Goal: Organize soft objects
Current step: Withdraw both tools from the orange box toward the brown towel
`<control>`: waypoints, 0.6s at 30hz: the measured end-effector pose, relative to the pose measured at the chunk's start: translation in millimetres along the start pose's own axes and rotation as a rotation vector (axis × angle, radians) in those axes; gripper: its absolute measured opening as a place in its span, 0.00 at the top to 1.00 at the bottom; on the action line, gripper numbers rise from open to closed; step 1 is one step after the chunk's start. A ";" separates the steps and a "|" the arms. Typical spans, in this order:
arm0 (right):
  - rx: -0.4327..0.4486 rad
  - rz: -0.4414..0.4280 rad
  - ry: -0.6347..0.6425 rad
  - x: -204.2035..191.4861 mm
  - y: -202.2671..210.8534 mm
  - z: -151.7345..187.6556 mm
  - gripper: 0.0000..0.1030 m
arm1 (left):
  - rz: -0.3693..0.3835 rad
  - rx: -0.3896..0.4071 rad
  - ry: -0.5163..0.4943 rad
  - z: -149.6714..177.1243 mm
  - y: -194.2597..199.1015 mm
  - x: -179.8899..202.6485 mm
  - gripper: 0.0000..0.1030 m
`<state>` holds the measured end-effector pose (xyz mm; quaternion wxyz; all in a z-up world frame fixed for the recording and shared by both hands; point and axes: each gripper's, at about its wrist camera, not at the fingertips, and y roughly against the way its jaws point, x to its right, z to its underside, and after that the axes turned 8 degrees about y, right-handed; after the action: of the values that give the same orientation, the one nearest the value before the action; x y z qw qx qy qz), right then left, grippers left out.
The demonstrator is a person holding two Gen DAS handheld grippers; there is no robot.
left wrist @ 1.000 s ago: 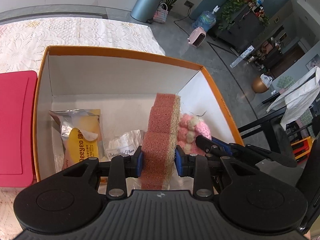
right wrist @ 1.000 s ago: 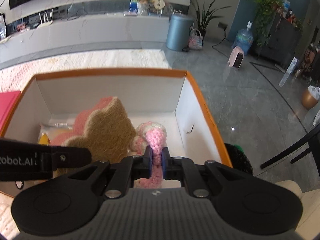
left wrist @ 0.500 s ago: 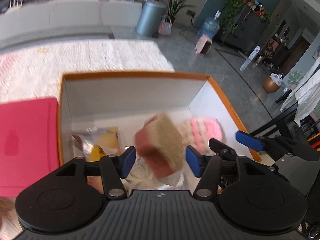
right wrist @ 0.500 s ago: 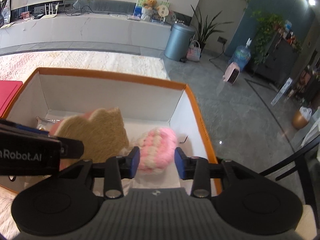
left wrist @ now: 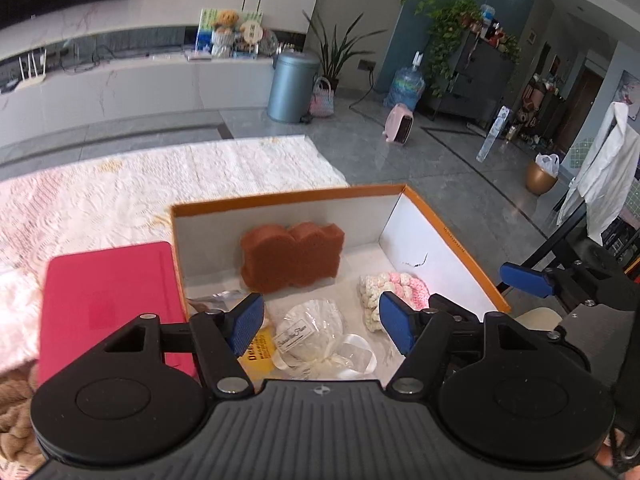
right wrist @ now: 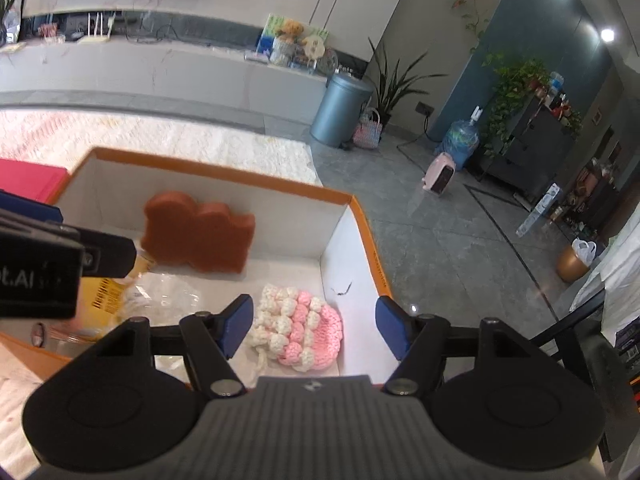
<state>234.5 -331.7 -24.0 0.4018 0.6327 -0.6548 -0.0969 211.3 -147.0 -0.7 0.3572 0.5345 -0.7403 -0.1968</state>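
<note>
Orange-rimmed box (left wrist: 452, 236) holds sponge (left wrist: 292, 256) and knit pouch (right wrist: 300, 328); left claw (left wrist: 322, 328) and right claw (right wrist: 314, 328) spread, empty.

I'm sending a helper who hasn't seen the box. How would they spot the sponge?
Find the orange-rimmed box beside the red lid. The sponge leans against its far wall, behind the clear pouch and knitted piece: the only rust-brown, scallop-edged block.

Bright daylit room, ceiling spots glare, fisheye-warped edges, slight blur w/ soft shadows
</note>
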 end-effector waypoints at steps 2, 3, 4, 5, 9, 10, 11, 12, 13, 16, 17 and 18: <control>0.030 -0.024 -0.028 -2.3 13.8 1.4 0.35 | -0.001 0.025 -0.013 3.0 9.8 -1.6 0.25; 0.044 -0.040 -0.043 -3.9 20.6 2.2 0.35 | -0.004 0.037 -0.017 4.6 15.4 -3.8 0.25; 0.059 -0.055 -0.060 -6.6 27.2 3.3 0.35 | -0.007 0.049 -0.020 6.3 21.1 -5.8 0.25; 0.070 -0.069 -0.075 -10.4 33.4 4.6 0.35 | -0.012 0.060 -0.020 8.6 26.6 -8.1 0.25; 0.109 -0.119 -0.127 -30.1 54.0 10.0 0.35 | -0.019 0.093 -0.005 18.9 49.9 -20.7 0.25; 0.117 -0.129 -0.140 -35.5 58.6 11.5 0.35 | -0.022 0.103 -0.004 21.6 55.0 -25.3 0.25; 0.124 -0.136 -0.153 -40.7 63.2 13.2 0.35 | -0.032 0.110 -0.003 24.7 59.7 -29.0 0.25; 0.133 -0.143 -0.171 -46.2 67.3 15.0 0.35 | -0.041 0.117 -0.005 28.1 63.6 -32.6 0.25; 0.142 -0.153 -0.190 -51.3 71.3 17.3 0.35 | -0.051 0.125 -0.009 31.6 68.3 -36.8 0.25; 0.160 -0.184 -0.240 -67.8 81.8 24.2 0.35 | -0.075 0.144 -0.003 42.7 80.7 -51.2 0.25; 0.166 -0.197 -0.253 -73.0 84.2 25.9 0.35 | -0.078 0.153 0.005 46.0 84.8 -56.0 0.25; 0.172 -0.208 -0.262 -78.6 86.2 27.6 0.35 | -0.083 0.161 0.011 49.2 88.0 -60.8 0.25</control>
<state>142.2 -255.4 -19.1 0.2453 0.7110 -0.6386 -0.1628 128.3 -63.9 6.4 0.3088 0.5927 -0.7289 -0.1484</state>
